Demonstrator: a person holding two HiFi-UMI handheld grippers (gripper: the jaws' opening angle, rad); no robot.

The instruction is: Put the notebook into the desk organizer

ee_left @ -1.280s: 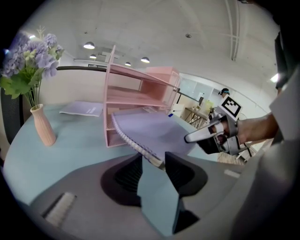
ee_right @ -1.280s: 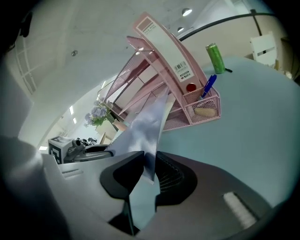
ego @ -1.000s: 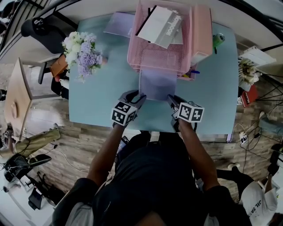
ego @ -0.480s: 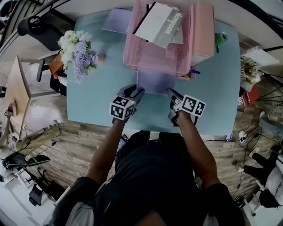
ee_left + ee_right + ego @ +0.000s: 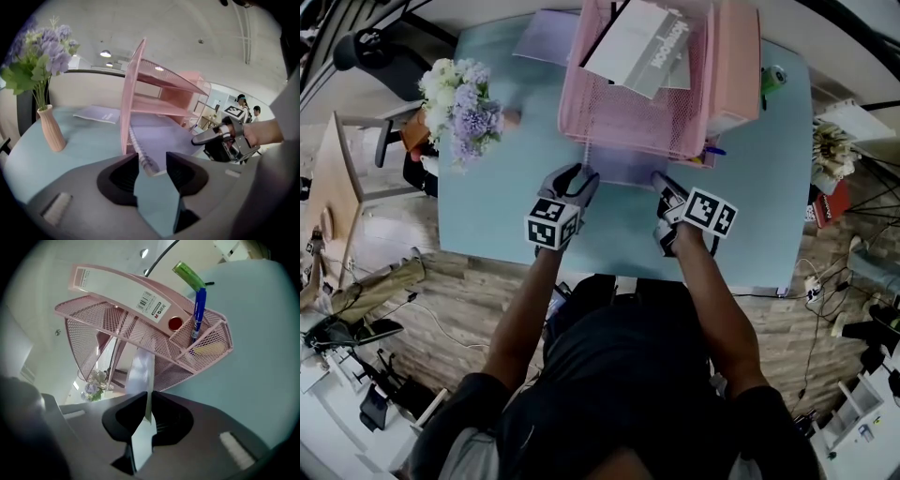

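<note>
Gently slide the notebook (image 5: 623, 171) ahead into the desk organizer (image 5: 609, 117), right gripper (image 5: 147, 407) clamped on its edge, left gripper (image 5: 152, 159) just opening, loose round its spiral corner.

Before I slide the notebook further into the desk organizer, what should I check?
1. Right tool grip on notebook: ok, jaws shut on its edge.
2. Left tool grip: not ok; its jaws have just been opening, and the spiral corner sits between them unpinched.
3. Notebook aimed at the bottom tier of the desk organizer: ok, far end already under it.
4. Room deeper in that tier: cannot tell.
5. Vase clear of the path: ok, off to the left.
</note>
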